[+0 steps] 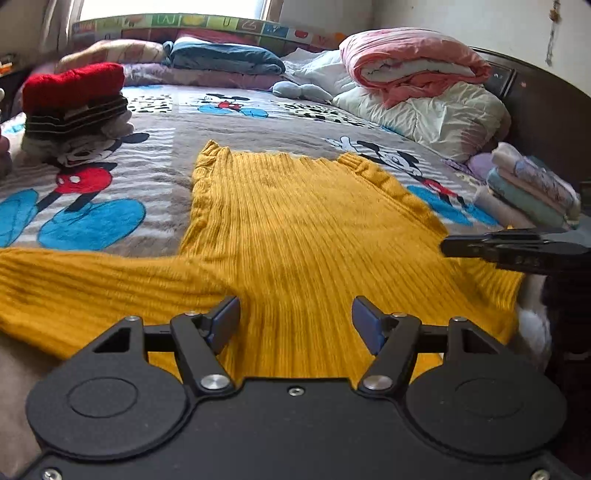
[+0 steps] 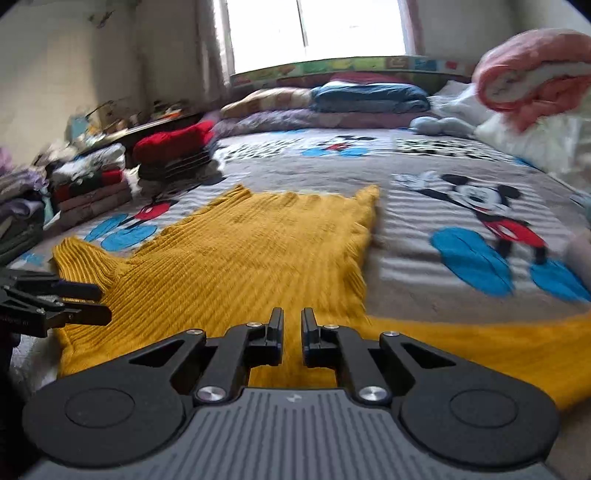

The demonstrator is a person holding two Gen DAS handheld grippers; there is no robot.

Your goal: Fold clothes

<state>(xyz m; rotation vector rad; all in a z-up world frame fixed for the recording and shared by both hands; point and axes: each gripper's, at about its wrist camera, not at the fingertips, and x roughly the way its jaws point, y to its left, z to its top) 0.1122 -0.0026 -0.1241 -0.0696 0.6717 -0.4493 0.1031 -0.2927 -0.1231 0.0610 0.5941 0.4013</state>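
A: On the bed (image 1: 229, 122), atop a plush cartoon blanket, a mustard sweater (image 1: 295, 229) lies flat, sleeves out sideways.

B: Handling?

A: Ribbed knit, soft, floppy, probably light; I'd pinch a sleeve cuff or hem corner.

B: Tongs?

A: Left tongs (image 1: 295, 325) gape wide; right tongs (image 2: 292, 332) nearly together, holding nothing.

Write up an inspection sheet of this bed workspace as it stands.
Surface: Mickey Mouse bedspread, wrinkled.
Job's things: yellow ribbed sweater spread flat, sleeves out to both sides, unfolded.
Clutter: folded stack with red top; pastel folded pile; pink blanket roll; more stacks at the bedside.
Grippers: left gripper open over sweater; right gripper nearly closed with a narrow gap, gripping nothing.
Cables: nothing seen.
Surroundings: bright window, pillows.
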